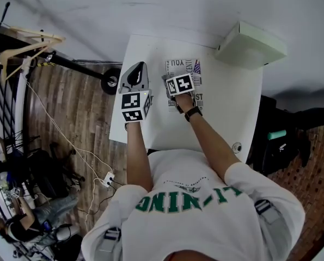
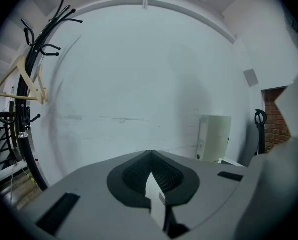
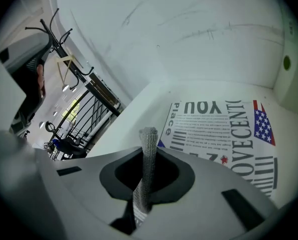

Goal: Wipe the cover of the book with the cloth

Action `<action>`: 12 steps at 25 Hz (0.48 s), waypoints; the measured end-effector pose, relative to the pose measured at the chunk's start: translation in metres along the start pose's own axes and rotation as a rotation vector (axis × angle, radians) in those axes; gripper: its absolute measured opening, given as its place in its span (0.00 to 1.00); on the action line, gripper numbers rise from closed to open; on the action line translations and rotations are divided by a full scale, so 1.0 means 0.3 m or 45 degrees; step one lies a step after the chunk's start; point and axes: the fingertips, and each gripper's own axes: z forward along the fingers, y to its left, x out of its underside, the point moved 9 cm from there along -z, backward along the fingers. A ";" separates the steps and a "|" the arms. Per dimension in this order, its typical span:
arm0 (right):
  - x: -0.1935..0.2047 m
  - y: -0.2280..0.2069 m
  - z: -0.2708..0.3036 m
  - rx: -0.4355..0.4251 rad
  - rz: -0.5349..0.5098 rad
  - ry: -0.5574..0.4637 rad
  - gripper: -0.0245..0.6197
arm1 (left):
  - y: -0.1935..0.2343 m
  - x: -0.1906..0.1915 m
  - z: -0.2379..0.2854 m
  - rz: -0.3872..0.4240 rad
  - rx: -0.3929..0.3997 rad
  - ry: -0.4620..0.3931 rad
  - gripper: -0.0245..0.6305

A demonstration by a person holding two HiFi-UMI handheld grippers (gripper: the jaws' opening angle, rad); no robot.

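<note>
- Person stands at a white table (image 1: 227, 102), one gripper in each hand, both held out over the near-left part of the top.
- R gripper (image 3: 147, 151): fingers clamped on a grey knitted cloth (image 3: 149, 136). A narrow strip of it sticks up past the fingertips.
- Book (image 3: 224, 134) lies flat on the table, cover up. Cover is white w/ big black print and a small flag at one side. It sits toward the far-left part of the top, close to the wall.
- From the head view the R gripper is right over the book, covering its middle; print shows above and beside it.
- Can't tell if the cloth actually touches the cover. Its tip shows near the book's left edge.
- L gripper (image 2: 150, 153): fingers together, tips meeting, nothing btwn them. It's just left of the book, apart from it, nose tilted up at the wall.
- Pale box (image 1: 250, 45) stands at the table's far-right corner, well apart from the book.
- Black watch (image 1: 193, 113) on the R wrist.
- Wooden hanger (image 1: 28, 42) on a dark rack off to the left, over wood flooring.
</note>
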 end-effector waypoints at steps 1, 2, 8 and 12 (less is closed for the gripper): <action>0.007 -0.007 0.000 0.007 0.005 -0.006 0.09 | 0.001 -0.001 -0.002 0.002 -0.002 0.000 0.04; 0.011 -0.020 -0.007 0.014 0.012 -0.015 0.09 | 0.002 -0.001 -0.002 0.005 -0.004 0.000 0.05; 0.047 -0.196 -0.140 0.115 0.155 -0.071 0.09 | -0.029 0.005 0.031 0.017 0.022 0.005 0.05; 0.091 -0.324 -0.261 0.196 0.250 -0.131 0.09 | -0.078 0.009 0.060 0.026 0.069 0.008 0.04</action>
